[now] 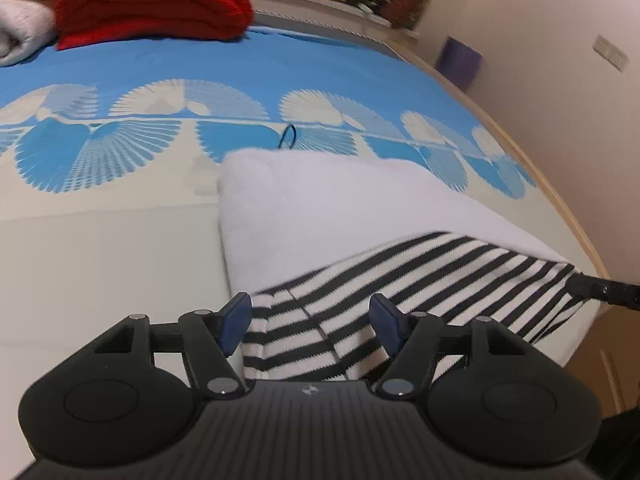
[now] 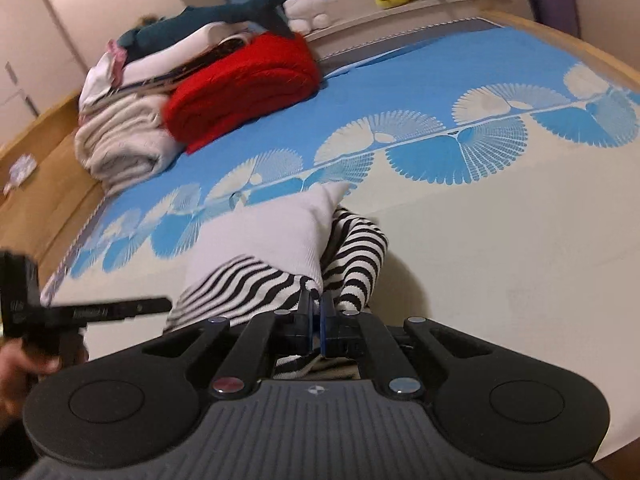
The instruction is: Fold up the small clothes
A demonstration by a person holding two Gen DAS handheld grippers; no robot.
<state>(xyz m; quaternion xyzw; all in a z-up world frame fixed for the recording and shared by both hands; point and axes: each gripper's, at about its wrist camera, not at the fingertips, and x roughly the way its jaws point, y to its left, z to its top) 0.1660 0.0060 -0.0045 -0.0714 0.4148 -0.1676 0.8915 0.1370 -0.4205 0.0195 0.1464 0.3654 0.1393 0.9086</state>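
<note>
The left tool stands open, its blue pads on either side of the striped cloth without pressing it. The right tool is clamped tight on an edge of that black-and-white striped cloth, which lies partly under a white cloth on the bed. Both cloths rest on the cream part of the bedcover, near its blue fan pattern. Farther back sit a folded red blanket and a pile of pale laundry.
</note>
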